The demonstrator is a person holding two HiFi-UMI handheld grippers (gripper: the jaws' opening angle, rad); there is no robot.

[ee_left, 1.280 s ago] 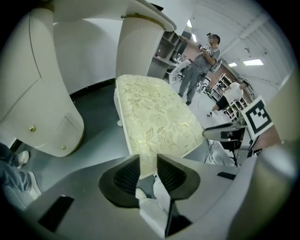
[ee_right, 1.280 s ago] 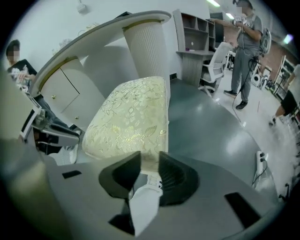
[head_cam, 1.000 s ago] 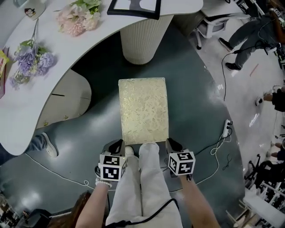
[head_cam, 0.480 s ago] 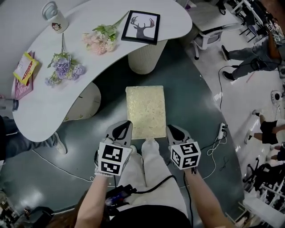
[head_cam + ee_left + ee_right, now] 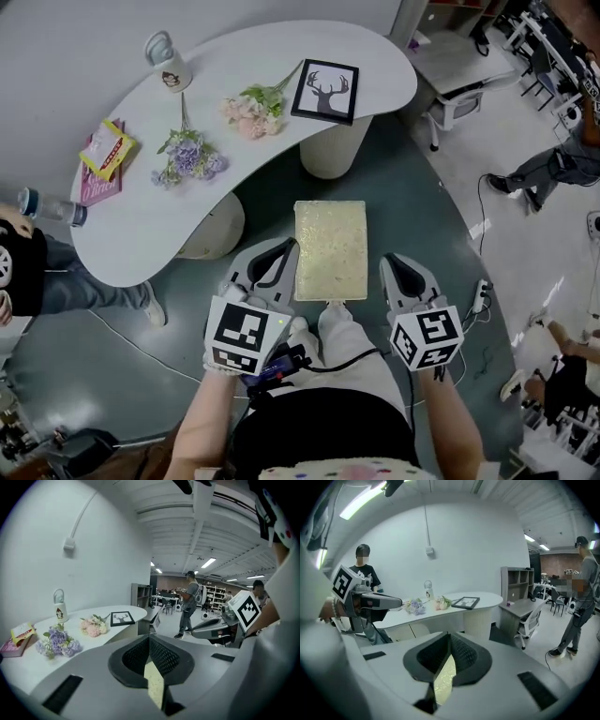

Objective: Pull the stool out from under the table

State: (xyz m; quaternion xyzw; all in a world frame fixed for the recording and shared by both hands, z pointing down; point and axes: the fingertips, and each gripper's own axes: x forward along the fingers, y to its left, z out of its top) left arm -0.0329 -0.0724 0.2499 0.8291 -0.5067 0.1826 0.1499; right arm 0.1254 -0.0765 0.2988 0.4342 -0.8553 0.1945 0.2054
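One stool (image 5: 330, 248), with an oblong pale gold patterned top, stands on the dark floor (image 5: 403, 206). It is out in the open, just on the near side of the white curved worktop (image 5: 253, 52), and lies between the two tongs. The left tongs (image 5: 278, 251) and the right tongs (image 5: 396, 264) each have their jaws pressed together with nothing between them (only a sliver of the stool's top shows below each pair). On the worktop lie two bunches of flowers, the purple bunch (image 5: 187, 159) and the pink bunch (image 5: 251, 105). There is also one framed stag picture (image 5: 325, 91) at the right, one handled mug (image 5: 169, 64) at the far edge, and one red book (image 5: 94, 185) at the left with one yellow packet (image 5: 111, 148) on it. Two pale pedestals carry the worktop: the ribbed pedestal (image 5: 330, 155) on the right and the plain pedestal (image 5: 214, 234) on the left.
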